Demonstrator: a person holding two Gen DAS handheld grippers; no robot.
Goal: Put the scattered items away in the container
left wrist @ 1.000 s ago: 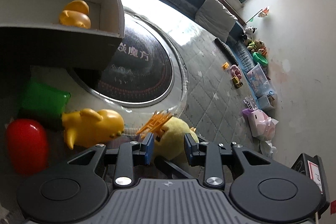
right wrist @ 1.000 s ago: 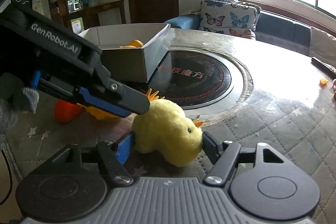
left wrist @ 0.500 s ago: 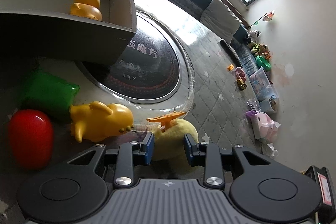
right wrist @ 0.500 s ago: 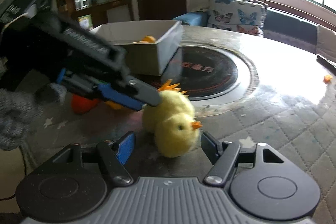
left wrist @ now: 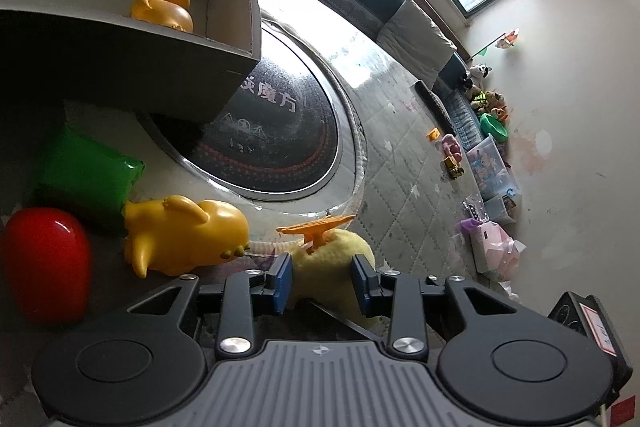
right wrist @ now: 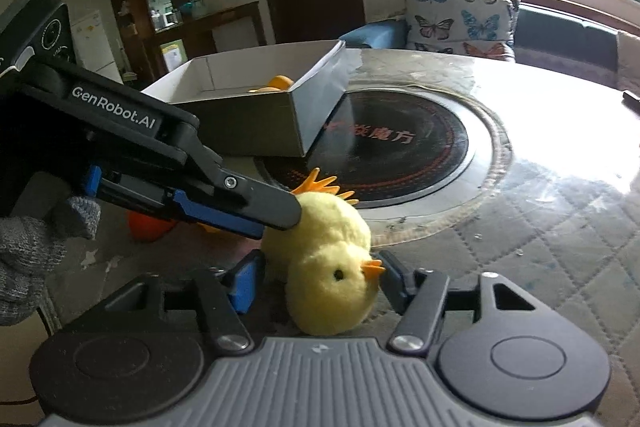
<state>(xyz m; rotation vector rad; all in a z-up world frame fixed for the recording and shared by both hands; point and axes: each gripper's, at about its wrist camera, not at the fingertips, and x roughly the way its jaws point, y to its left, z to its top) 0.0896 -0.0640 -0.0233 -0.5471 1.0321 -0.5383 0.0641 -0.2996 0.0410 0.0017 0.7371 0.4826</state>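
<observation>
On the bench, L to R in the left wrist view: a red egg-shaped toy [left wrist: 44, 263], a green packet [left wrist: 86, 175] behind it, then a yellow plastic duck [left wrist: 184, 237] lying just beside the plush chick [left wrist: 328, 267]. All are still outside the cardboard box [left wrist: 224, 43], which holds one orange duck [left wrist: 164, 7] so far. The left gripper [left wrist: 322, 281] now has its jaws clenched on the chick's body, orange feet pointing up; a sec ago the toy sat further fwd between the pads, so the grip has gone deeper. In the right wrist view the chick [right wrist: 328, 267] has rolled over compared w/ half a sec back, its head now facing the camera and dropped between the right gripper [right wrist: 316, 285], whose jaws stand spread either side of the head, apparently not pressing. The left gripper [right wrist: 276, 215] reaches in from that view's left. Judgement: the chick looks secured by the left tool, so a lift toward the box [right wrist: 260, 99], near behind, seems next; the soft plush may sag or slip.
</observation>
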